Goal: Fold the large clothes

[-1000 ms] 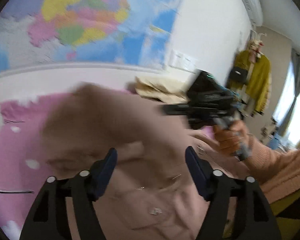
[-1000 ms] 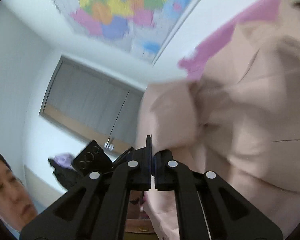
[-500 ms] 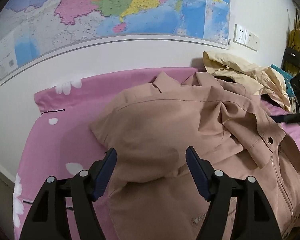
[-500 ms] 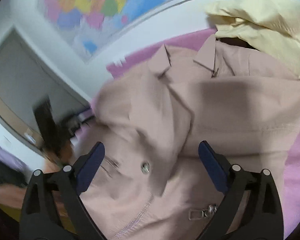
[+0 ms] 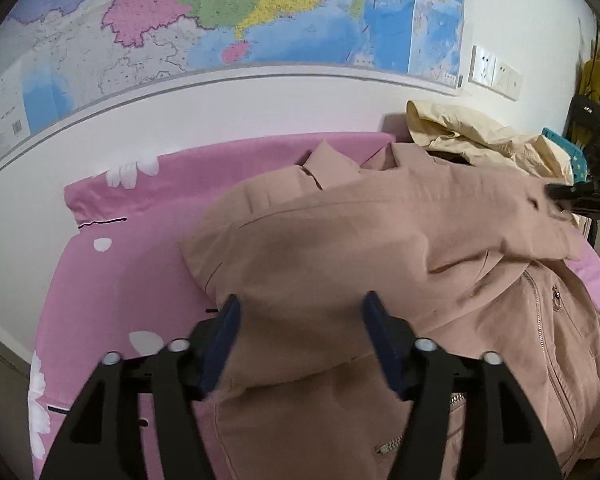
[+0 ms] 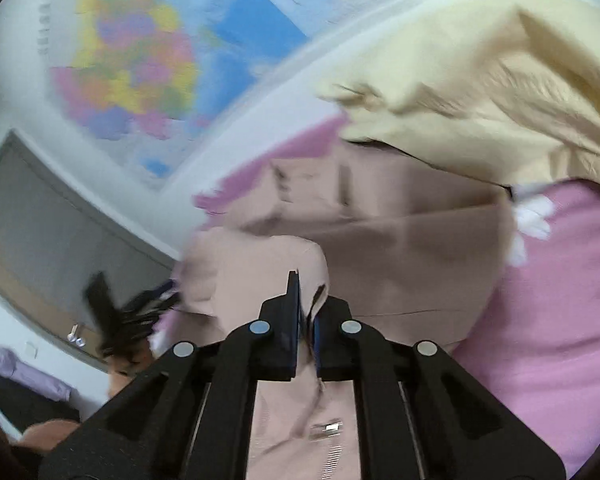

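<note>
Your right gripper (image 6: 306, 312) had its jaws closing, pads already pinching a fold of the pink jacket (image 5: 340, 264), while your left gripper (image 5: 300, 344) hovered over the jacket's near sleeve with jaws wide and nothing pressed between them. The jacket lay crumpled on the pink bed (image 5: 112, 264), collar toward the wall, a cream garment (image 5: 480, 140) heaped just beyond it, and no container showed in either view. You looked to be in the sleeve-folding step, so the next move likely called for carrying the pinched fabric across the body and laying it flat without bunching.
</note>
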Tool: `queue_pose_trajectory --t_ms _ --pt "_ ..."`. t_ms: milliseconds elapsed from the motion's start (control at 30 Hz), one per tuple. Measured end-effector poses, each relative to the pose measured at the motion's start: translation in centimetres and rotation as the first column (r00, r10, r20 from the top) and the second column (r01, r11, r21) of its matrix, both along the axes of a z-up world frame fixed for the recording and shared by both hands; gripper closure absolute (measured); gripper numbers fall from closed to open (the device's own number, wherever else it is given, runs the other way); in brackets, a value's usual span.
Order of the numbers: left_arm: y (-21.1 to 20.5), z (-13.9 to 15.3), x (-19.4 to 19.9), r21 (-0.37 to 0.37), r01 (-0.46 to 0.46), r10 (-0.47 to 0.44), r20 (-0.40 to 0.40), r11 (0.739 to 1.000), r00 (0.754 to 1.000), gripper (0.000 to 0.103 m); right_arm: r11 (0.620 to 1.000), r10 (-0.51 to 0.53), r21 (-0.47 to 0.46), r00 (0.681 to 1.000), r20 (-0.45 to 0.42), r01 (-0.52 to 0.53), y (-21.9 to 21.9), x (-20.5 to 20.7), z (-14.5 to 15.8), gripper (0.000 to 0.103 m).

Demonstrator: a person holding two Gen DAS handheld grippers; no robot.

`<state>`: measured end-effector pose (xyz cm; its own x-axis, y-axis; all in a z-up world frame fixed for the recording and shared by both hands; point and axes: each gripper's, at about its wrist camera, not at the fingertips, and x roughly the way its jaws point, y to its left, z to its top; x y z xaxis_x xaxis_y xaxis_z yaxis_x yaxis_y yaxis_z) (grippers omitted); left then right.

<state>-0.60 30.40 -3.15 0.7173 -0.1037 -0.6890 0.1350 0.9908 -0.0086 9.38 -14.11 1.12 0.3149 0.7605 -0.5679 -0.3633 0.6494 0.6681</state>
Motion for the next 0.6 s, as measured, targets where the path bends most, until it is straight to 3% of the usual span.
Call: queue_pose_trajectory --t_ms 33,67,133,233,367,433,500,567,600 --pt "-0.2 -0.1 0.3 0.008 -0.005 0.005 -0.007 1.000 1.000 0.036 0.996 -0.038 -0.076 0.999 -0.009 0.037 0.1 0.6 -0.9 0.087" --pt "-0.6 -0.4 0.7 0.022 -0.004 0.004 -0.021 1.000 1.000 0.036 0.989 -0.075 -0.127 0.997 -0.013 0.073 0.1 0.8 -1.5 0.059" --pt "-1.0 -0.7 1.1 0.027 -0.002 0.002 -0.037 1.000 0.999 0.034 0.987 -0.106 -0.129 0.994 -0.036 0.100 -0.4 0.9 -2.6 0.024" --pt "-1.8 -1.2 1.2 0.048 0.020 -0.018 -0.041 0.999 0.999 0.031 0.997 -0.070 -0.045 0.998 -0.007 0.070 -0.8 -0.5 -2.6 0.024" --pt "-2.0 -1.4 1.5 0.044 0.036 -0.034 -0.045 0.998 0.998 0.029 0.993 -0.021 -0.112 1.000 0.014 0.022 0.4 -2.1 -2.8 0.021" --pt "-2.1 -1.8 2.0 0.034 0.042 -0.040 -0.063 0.999 0.997 0.029 0.982 0.002 -0.190 0.999 0.049 0.007 1.0 -2.9 -2.9 0.033" --pt "-2.2 -2.4 2.5 0.031 0.041 -0.038 -0.087 0.999 0.995 0.029 0.972 0.017 -0.235 0.997 0.072 0.001 1.4 -3.5 -2.7 0.081" --pt "-2.4 -2.9 2.9 0.030 0.048 -0.045 -0.106 0.998 0.993 0.029 0.973 0.008 -0.229 0.994 0.105 0.017 1.5 -3.5 -2.2 0.087" --pt "-2.5 -3.0 3.1 0.031 0.048 -0.045 -0.114 0.998 0.992 0.029 0.969 -0.007 -0.242 0.990 0.144 0.042 1.3 -3.6 -1.6 0.101"
